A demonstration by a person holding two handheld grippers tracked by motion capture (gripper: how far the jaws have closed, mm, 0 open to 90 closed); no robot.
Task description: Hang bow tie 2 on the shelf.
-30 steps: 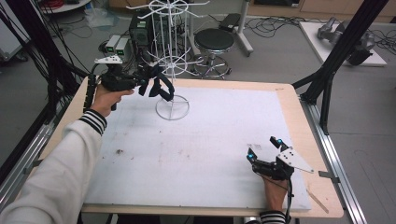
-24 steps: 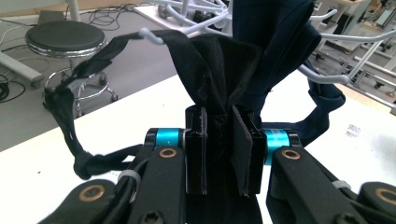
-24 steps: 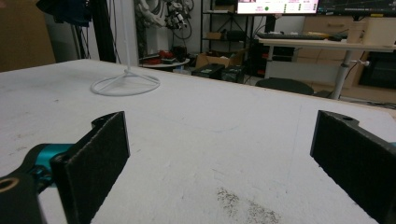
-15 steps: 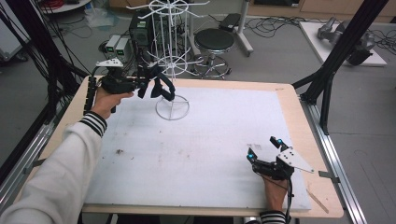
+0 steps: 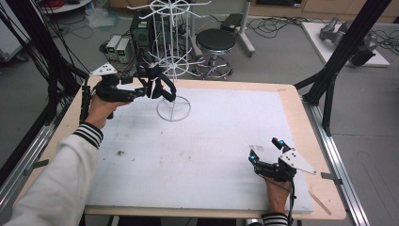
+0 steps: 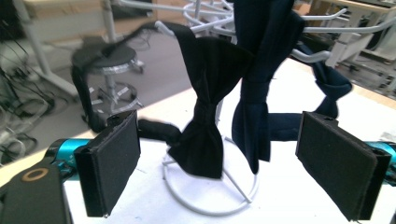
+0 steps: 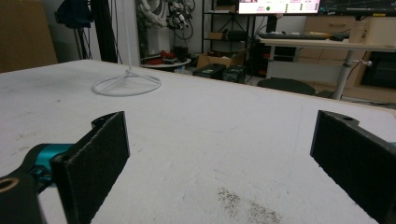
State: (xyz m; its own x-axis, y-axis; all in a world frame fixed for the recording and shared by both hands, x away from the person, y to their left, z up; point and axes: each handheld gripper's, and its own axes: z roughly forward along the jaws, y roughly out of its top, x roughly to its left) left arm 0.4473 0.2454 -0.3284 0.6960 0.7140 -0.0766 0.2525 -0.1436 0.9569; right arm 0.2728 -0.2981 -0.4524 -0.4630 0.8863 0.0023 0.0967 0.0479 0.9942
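Both grippers are open: the left gripper [image 6: 219, 158] faces bow ties [image 6: 205, 107] on the white wire rack [image 5: 173, 61]; the right gripper [image 5: 266, 150] rests on the table [image 5: 211, 141].

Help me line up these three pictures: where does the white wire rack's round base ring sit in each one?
High view: the base ring lies on the table's far left part, just right of the left gripper.
Left gripper view: low centre, between the open jaws, behind the hanging black bow tie.
Right gripper view: far upper left, on the white table top.
Shared landmark: the rack's upright pole rising from the ring.
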